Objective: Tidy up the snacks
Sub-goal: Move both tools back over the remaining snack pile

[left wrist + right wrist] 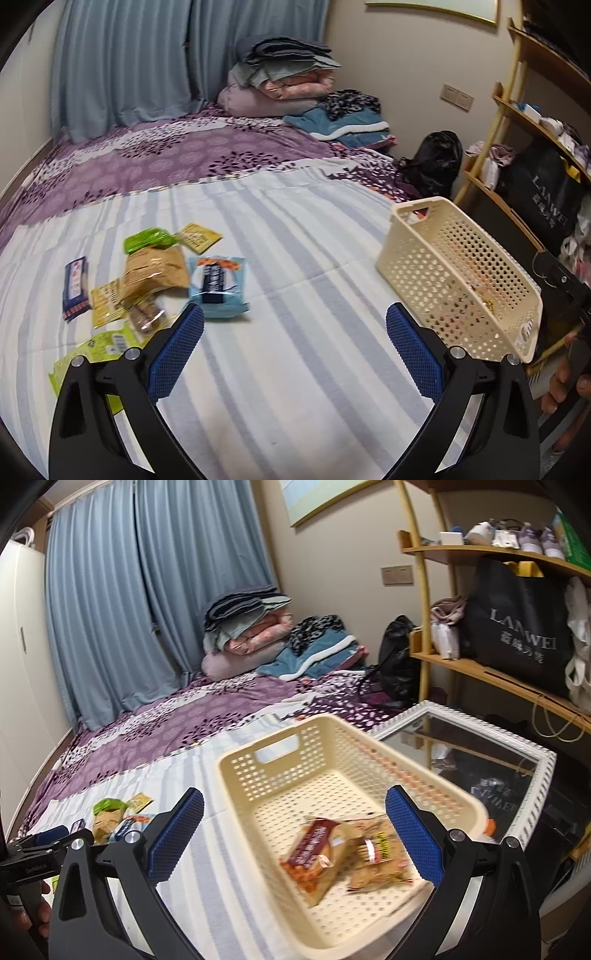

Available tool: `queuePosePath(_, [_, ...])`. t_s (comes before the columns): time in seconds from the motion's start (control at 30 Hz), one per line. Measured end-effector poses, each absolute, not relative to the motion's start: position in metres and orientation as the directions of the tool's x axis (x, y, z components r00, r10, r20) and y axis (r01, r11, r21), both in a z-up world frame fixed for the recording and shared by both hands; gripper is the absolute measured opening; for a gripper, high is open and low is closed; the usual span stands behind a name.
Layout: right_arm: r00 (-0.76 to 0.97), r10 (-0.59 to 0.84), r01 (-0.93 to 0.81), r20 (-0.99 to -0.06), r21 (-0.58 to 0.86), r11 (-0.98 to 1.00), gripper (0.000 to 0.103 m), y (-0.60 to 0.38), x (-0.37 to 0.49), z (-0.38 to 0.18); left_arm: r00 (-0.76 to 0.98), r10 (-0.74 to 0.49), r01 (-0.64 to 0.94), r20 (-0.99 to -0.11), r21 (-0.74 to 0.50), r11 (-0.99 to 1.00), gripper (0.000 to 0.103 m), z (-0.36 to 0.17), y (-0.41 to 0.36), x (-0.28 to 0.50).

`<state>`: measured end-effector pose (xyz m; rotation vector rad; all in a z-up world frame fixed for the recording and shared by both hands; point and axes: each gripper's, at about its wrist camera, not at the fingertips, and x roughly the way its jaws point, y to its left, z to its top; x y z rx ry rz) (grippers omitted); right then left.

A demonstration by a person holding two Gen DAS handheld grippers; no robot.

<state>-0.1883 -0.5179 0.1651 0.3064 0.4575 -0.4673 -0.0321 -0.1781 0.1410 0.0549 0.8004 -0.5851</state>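
Left wrist view: basket (458, 273) on bed (295, 369) at 2 o'clock; loose snack packets (155, 277) on bed at 10 o'clock, well apart from it. Folded bedding (280, 77) behind, 12 o'clock. Shelf (535, 122) right of basket. Two packets (347, 853) inside basket.

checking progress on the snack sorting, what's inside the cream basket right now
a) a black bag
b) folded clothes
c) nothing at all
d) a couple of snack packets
d: the right wrist view looks down into the cream basket and shows a red-brown snack packet and a tan snack packet lying on its perforated floor, while more packets wait on the striped sheet.
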Motion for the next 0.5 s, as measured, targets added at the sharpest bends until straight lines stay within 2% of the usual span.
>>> queuePosePath(0.5, [0.8, -0.208, 0.353, -0.562, 0.162, 0.921, 0.098, -0.463, -0.145, 0.14, 0.592, -0.305, 0.322, -0.746, -0.128, 0.938, 0.1, 0.109, -0.074, -0.007])
